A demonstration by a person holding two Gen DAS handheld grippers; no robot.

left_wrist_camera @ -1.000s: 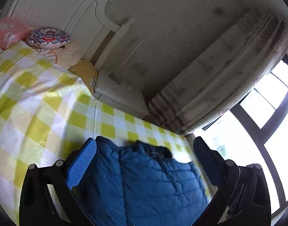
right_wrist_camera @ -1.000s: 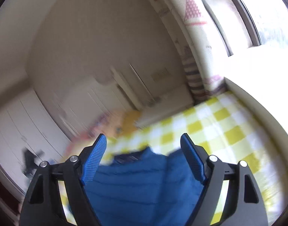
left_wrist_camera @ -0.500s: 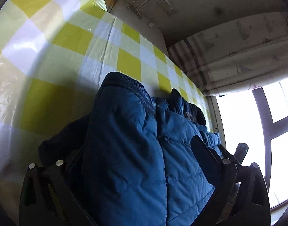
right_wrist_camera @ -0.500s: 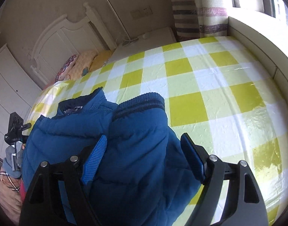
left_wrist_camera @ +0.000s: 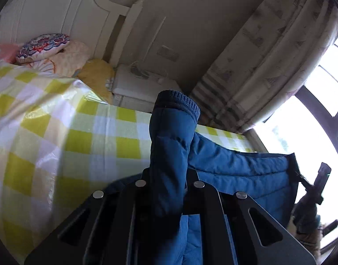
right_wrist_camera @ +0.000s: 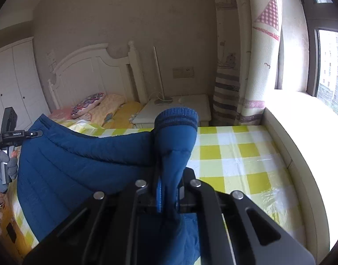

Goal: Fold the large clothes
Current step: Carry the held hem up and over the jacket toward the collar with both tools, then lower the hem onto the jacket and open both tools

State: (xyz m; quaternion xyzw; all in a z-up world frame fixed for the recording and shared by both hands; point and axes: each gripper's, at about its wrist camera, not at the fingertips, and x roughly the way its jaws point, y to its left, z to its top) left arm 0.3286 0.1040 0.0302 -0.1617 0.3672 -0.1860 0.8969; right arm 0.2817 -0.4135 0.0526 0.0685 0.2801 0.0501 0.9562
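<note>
Both claws are now clamped shut on the blue puffer jacket (right_wrist_camera: 80, 165), where a second ago they hung wide open above it. The left claw (left_wrist_camera: 169, 190) grips one sleeve just below its ribbed cuff (left_wrist_camera: 180, 101), which stands up between the jaws. The right claw (right_wrist_camera: 169, 194) pinches the other sleeve the same way, its cuff (right_wrist_camera: 176, 117) pointing upward.

The jacket, flat on the bed a moment earlier, is now partly raised: its body hangs as a broad quilted panel between the two claws, above the yellow-and-white checked bedcover (left_wrist_camera: 58, 137). With both sleeves held, the person seems ready to bring them across the body for the first fold.

Much is hidden. The claws' own black frames fill the bottom of each view and cover the lower jacket, so whether its hem is on the bed or lifted cannot be told. The left claw's pads are buried in fabric; only a blue edge of one right pad shows. The window (left_wrist_camera: 312, 121) is blown out to white. The opposite claw appears only at the frame edge in each view, the left one held in a gloved hand (right_wrist_camera: 5, 170). Pillows (right_wrist_camera: 96, 106) lie at the headboard.
</note>
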